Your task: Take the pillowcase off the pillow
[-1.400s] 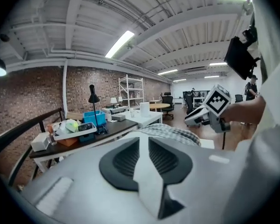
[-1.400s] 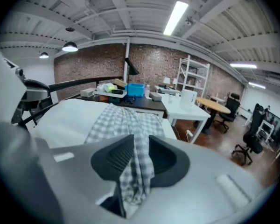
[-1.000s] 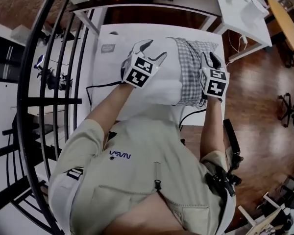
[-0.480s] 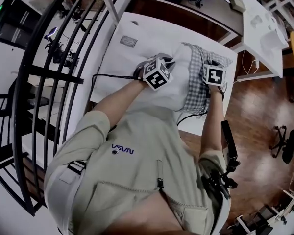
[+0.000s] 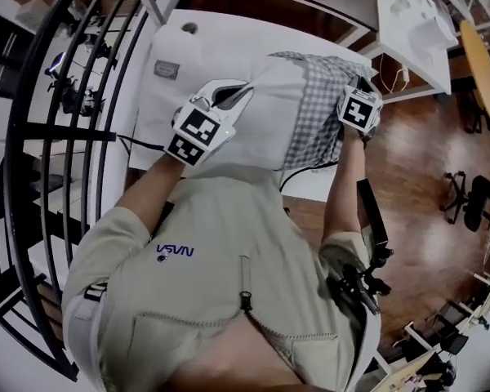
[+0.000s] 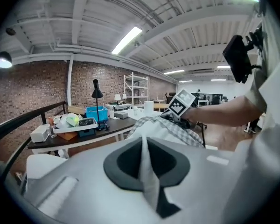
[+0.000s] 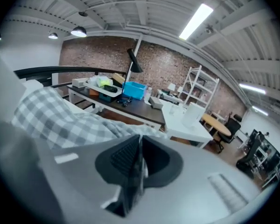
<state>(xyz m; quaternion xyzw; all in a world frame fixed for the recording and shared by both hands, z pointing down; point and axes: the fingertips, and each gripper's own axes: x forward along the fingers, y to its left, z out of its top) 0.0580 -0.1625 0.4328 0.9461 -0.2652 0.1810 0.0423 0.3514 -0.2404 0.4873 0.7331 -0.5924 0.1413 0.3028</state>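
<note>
The checked pillowcase (image 5: 314, 121) sheathes only the right end of the white pillow (image 5: 257, 125), which lies on the white surface (image 5: 159, 109) at upper centre. Your left claw (image 5: 229, 95), jaws just closed, pinches a fold of white pillow cloth. Your right claw (image 5: 357, 82), jaws likewise just closed, nips the pillowcase's edge. A black railing (image 5: 65, 134) curves along the frame's left.

pillow (image 5: 257, 104) lies on table (image 5: 198, 43), upper centre of frame. pillowcase (image 5: 314, 109) sits over pillow's right end, by table's right edge. small card (image 5: 167, 69) on table, left of pillow. railing (image 5: 65, 134) down frame left. second table (image 5: 408, 23) upper right.
</note>
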